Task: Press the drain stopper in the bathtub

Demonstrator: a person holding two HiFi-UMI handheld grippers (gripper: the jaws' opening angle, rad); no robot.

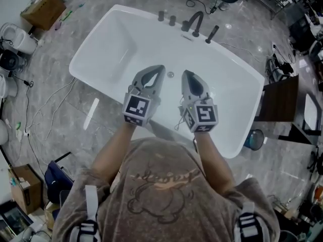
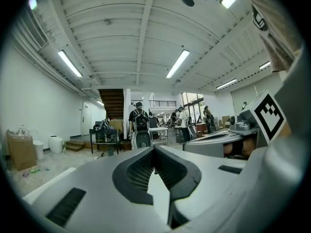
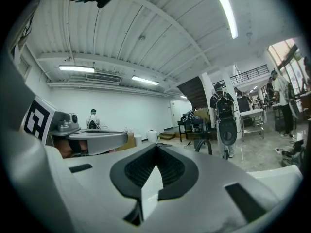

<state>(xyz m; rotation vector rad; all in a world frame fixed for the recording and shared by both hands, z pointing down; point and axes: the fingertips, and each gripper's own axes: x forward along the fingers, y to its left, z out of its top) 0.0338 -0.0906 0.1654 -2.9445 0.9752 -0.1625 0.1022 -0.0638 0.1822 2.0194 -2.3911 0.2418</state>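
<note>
In the head view the white bathtub [image 1: 141, 12] lies below me, and its small round drain stopper [image 1: 170, 74] sits on the tub floor. Both grippers hang over the tub, side by side. My left gripper [image 1: 160, 68] is shut and empty, its tip just left of the stopper. My right gripper [image 1: 185, 73] is shut and empty too, its tip just right of the stopper. Neither visibly touches it. The left gripper view shows closed jaws [image 2: 154, 148] aimed across the room, and so does the right gripper view [image 3: 156, 147]. The stopper is hidden in both.
A dark faucet [image 1: 194, 22] with handles and a hand shower [image 1: 212, 34] stands on the tub's far rim. A cardboard box [image 1: 43, 7] and cables lie on the floor to the left. A dark cabinet [image 1: 279, 101] and a blue bucket [image 1: 255, 139] stand on the right.
</note>
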